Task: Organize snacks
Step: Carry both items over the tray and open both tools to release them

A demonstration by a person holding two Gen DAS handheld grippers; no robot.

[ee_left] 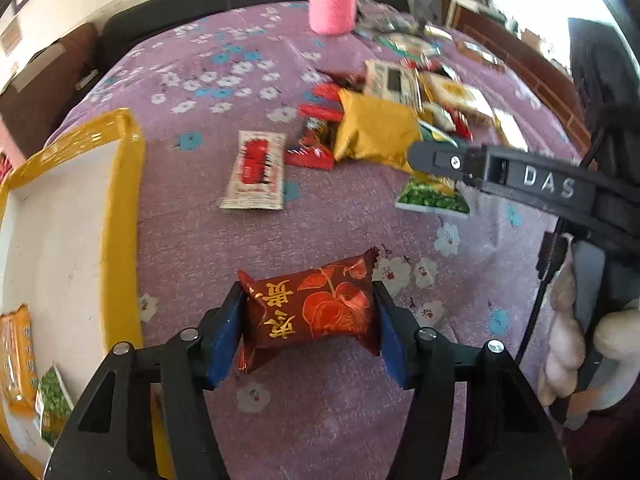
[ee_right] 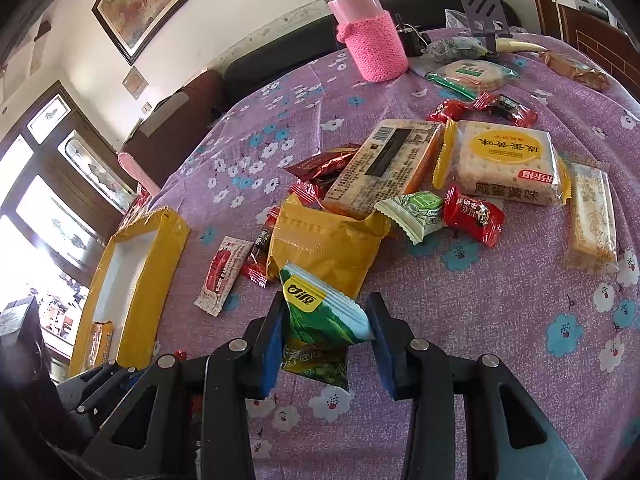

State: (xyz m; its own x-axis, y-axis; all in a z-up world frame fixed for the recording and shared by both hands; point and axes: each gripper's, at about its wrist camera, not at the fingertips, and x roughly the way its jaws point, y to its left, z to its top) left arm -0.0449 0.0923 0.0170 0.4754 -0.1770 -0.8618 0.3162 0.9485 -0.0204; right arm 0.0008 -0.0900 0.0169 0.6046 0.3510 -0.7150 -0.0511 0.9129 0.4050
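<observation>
Left tongs (ee_left: 310,316) around glossy pillow-shaped candy (ee_left: 310,312)

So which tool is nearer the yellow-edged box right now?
Left. The left tool, shut on a dark red snack, sits right beside the box. The right tool, holding a green packet, is farther off, by the snack pile.

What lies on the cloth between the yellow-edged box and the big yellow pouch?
In the right wrist view, a white sachet with red print lies between the yellow-edged box and the yellow pouch, with small red wrappers beside the pouch.
</observation>
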